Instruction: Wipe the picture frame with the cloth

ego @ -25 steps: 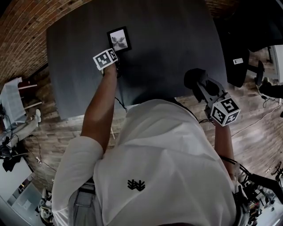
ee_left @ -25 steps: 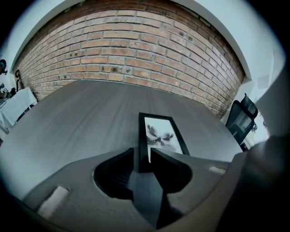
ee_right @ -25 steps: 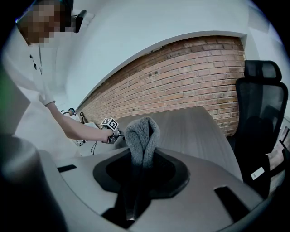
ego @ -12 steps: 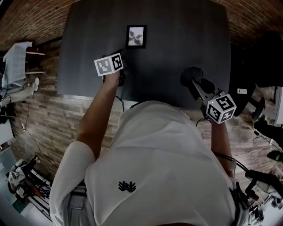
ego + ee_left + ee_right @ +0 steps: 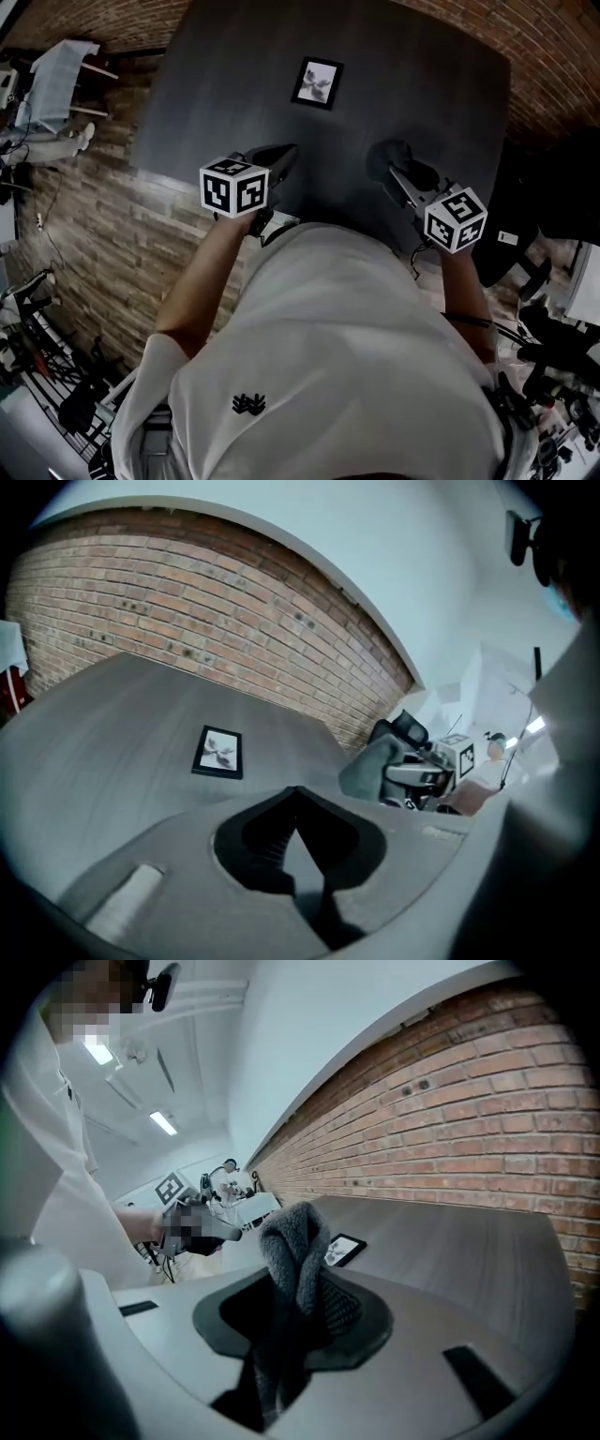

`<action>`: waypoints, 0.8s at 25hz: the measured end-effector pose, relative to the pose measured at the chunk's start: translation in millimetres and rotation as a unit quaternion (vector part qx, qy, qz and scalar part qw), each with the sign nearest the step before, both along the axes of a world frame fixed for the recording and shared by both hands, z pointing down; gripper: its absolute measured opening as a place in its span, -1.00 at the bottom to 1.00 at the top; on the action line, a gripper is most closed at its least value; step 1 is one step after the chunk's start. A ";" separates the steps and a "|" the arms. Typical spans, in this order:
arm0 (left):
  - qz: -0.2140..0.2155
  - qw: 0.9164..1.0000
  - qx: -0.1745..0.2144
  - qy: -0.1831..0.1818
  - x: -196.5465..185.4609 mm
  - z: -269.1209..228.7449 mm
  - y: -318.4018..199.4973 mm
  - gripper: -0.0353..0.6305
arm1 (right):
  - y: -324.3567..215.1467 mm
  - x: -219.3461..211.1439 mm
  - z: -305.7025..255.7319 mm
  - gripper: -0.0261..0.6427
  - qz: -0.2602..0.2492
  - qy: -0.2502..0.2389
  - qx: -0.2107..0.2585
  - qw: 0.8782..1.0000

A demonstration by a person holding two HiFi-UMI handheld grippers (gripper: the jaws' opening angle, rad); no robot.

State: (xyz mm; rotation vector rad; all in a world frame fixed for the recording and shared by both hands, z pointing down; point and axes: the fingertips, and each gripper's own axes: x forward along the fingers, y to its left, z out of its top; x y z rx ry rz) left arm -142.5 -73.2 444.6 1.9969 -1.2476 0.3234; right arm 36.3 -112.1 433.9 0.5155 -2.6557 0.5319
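Dark table (image 5: pixel 225 84) by a brick wall (image 5: pixel 187 602): right gripper (image 5: pixel 302 1297) clamped on the soft, floppy cloth (image 5: pixel 291 1237), left gripper (image 5: pixel 296 799) just closed on nothing. Picture frame (image 5: pixel 317 82) lies flat, upper centre of the head view; looks light, slidey and breakable, so I'd pin its edge.

On desk (image 5: pixel 441 103), picture frame (image 5: pixel 317 82) lay flat toward far side. L hand-held gripper (image 5: pixel 286 151) was over near edge, left of frame & well apart; R hand-held gripper (image 5: pixel 394 174) at its right, cloth (image 5: pixel 382 155) betw. its jaws.
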 end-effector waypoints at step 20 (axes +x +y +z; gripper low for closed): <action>0.054 0.998 0.014 -0.002 10.9 -8.9 39.4 -0.86 | 43.2 -45.5 0.1 -0.61 -0.030 0.013 0.002 0.999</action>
